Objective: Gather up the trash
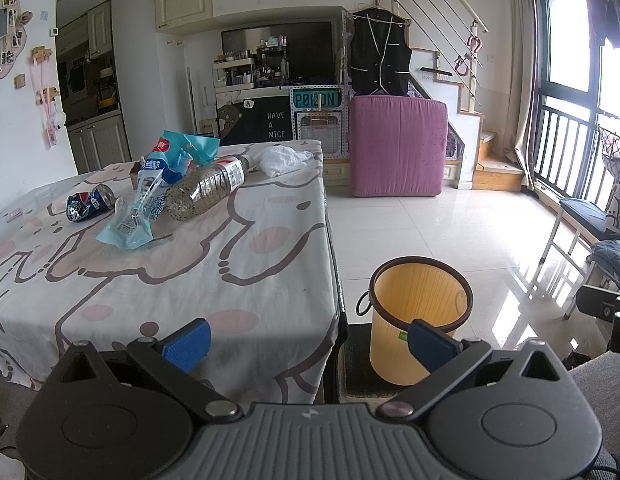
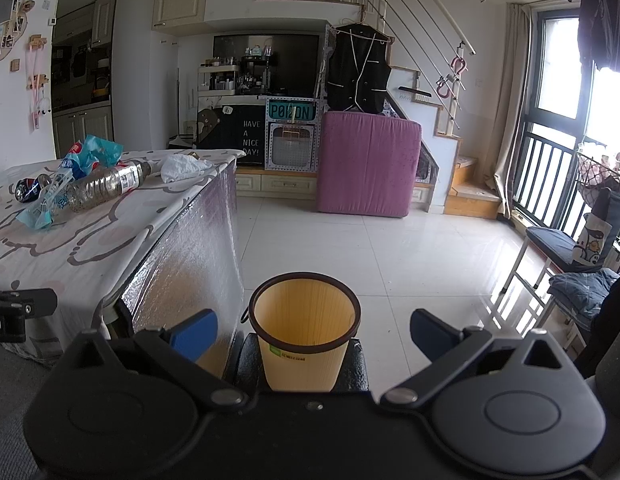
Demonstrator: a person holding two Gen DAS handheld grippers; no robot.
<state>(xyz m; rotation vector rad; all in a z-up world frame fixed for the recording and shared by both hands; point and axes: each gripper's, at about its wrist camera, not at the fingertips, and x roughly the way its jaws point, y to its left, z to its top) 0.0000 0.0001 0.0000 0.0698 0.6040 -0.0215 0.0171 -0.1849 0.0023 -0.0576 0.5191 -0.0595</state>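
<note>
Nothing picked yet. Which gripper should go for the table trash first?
Left, probably. The left gripper is open over the table's near edge, facing the bottle, wrapper and can. The right gripper, also open, faces the bin beside the table.

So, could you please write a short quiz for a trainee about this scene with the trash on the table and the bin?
1. True or false: the yellow bin already has trash in it.
2. Which item lies nearest the far edge of the table? A) crushed can B) white crumpled bag C) plastic bottle
3. Fill in: the left gripper and right gripper are both ____ and hold nothing.

Key:
1. False; the visible inside looks empty.
2. B
3. open
</note>
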